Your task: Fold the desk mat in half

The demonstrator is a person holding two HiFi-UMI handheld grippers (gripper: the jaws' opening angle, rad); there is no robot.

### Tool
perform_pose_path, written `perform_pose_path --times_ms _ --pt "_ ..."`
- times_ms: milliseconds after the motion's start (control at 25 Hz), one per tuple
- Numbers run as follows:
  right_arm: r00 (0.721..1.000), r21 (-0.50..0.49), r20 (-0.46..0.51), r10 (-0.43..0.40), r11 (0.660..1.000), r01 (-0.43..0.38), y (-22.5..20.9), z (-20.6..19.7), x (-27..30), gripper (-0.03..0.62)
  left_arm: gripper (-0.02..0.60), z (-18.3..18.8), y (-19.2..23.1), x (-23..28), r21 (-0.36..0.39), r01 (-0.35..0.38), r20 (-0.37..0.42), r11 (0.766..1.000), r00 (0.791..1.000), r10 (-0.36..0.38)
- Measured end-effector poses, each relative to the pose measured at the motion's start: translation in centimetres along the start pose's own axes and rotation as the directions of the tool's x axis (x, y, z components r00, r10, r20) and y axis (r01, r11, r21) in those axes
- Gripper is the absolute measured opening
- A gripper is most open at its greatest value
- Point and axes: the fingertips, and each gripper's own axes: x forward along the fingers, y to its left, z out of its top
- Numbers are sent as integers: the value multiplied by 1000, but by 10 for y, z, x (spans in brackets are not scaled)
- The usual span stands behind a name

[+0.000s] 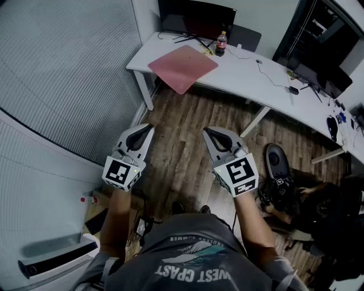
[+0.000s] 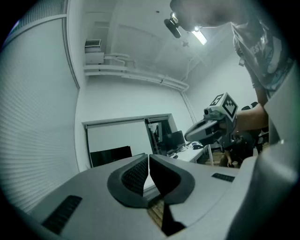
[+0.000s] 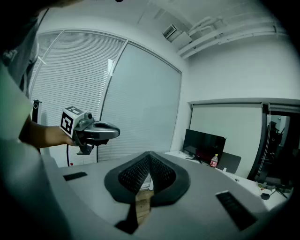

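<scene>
1. Wooden floor [image 1: 182,153]: it fills the space between the person and the desk, and both grippers are held over it, well apart from the desk
2. White desk [image 1: 256,77]: it runs along the far wall from the upper left to the right edge of the head view, and it carries every item listed below except the grippers
3. Black monitor [image 1: 196,17]: it stands at the back of the desk, behind the mat, with its screen dark
4. Pink desk mat [image 1: 183,68]: it lies flat and unfolded on the left end of the desk, turned at an angle, with its near corner overhanging the front edge; nothing rests on it
5. Left gripper [image 1: 149,127]: its jaws are closed together with nothing between them, and it points towards the desk
6. Right gripper [image 1: 207,132]: its jaws are closed together and empty, and it is held beside the left gripper, the two apart
7. Bottle [image 1: 221,43]: the only container, it stands upright just beyond the mat's far right corner, near the monitor stand; it has a red label and dark liquid inside, and its fill level cannot be read
</scene>
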Motion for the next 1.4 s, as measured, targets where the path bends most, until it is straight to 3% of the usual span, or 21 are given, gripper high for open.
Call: perform_pose_path --times_ms 480,920,1400 --pt "999 -18 -22 -33 999 32 6 -4 15 26 23 -14 18 -8 -12 12 12 1000 1000 -11" --pt "998 -2 -20 -58 998 58 -13 -6 35 26 23 -34 30 4 -40 21 0 999 1000 -21" --pt "999 37 -12 33 999 -33 -74 -20 111 26 23 -58 76 51 -29 -74 -94 997 993 71"
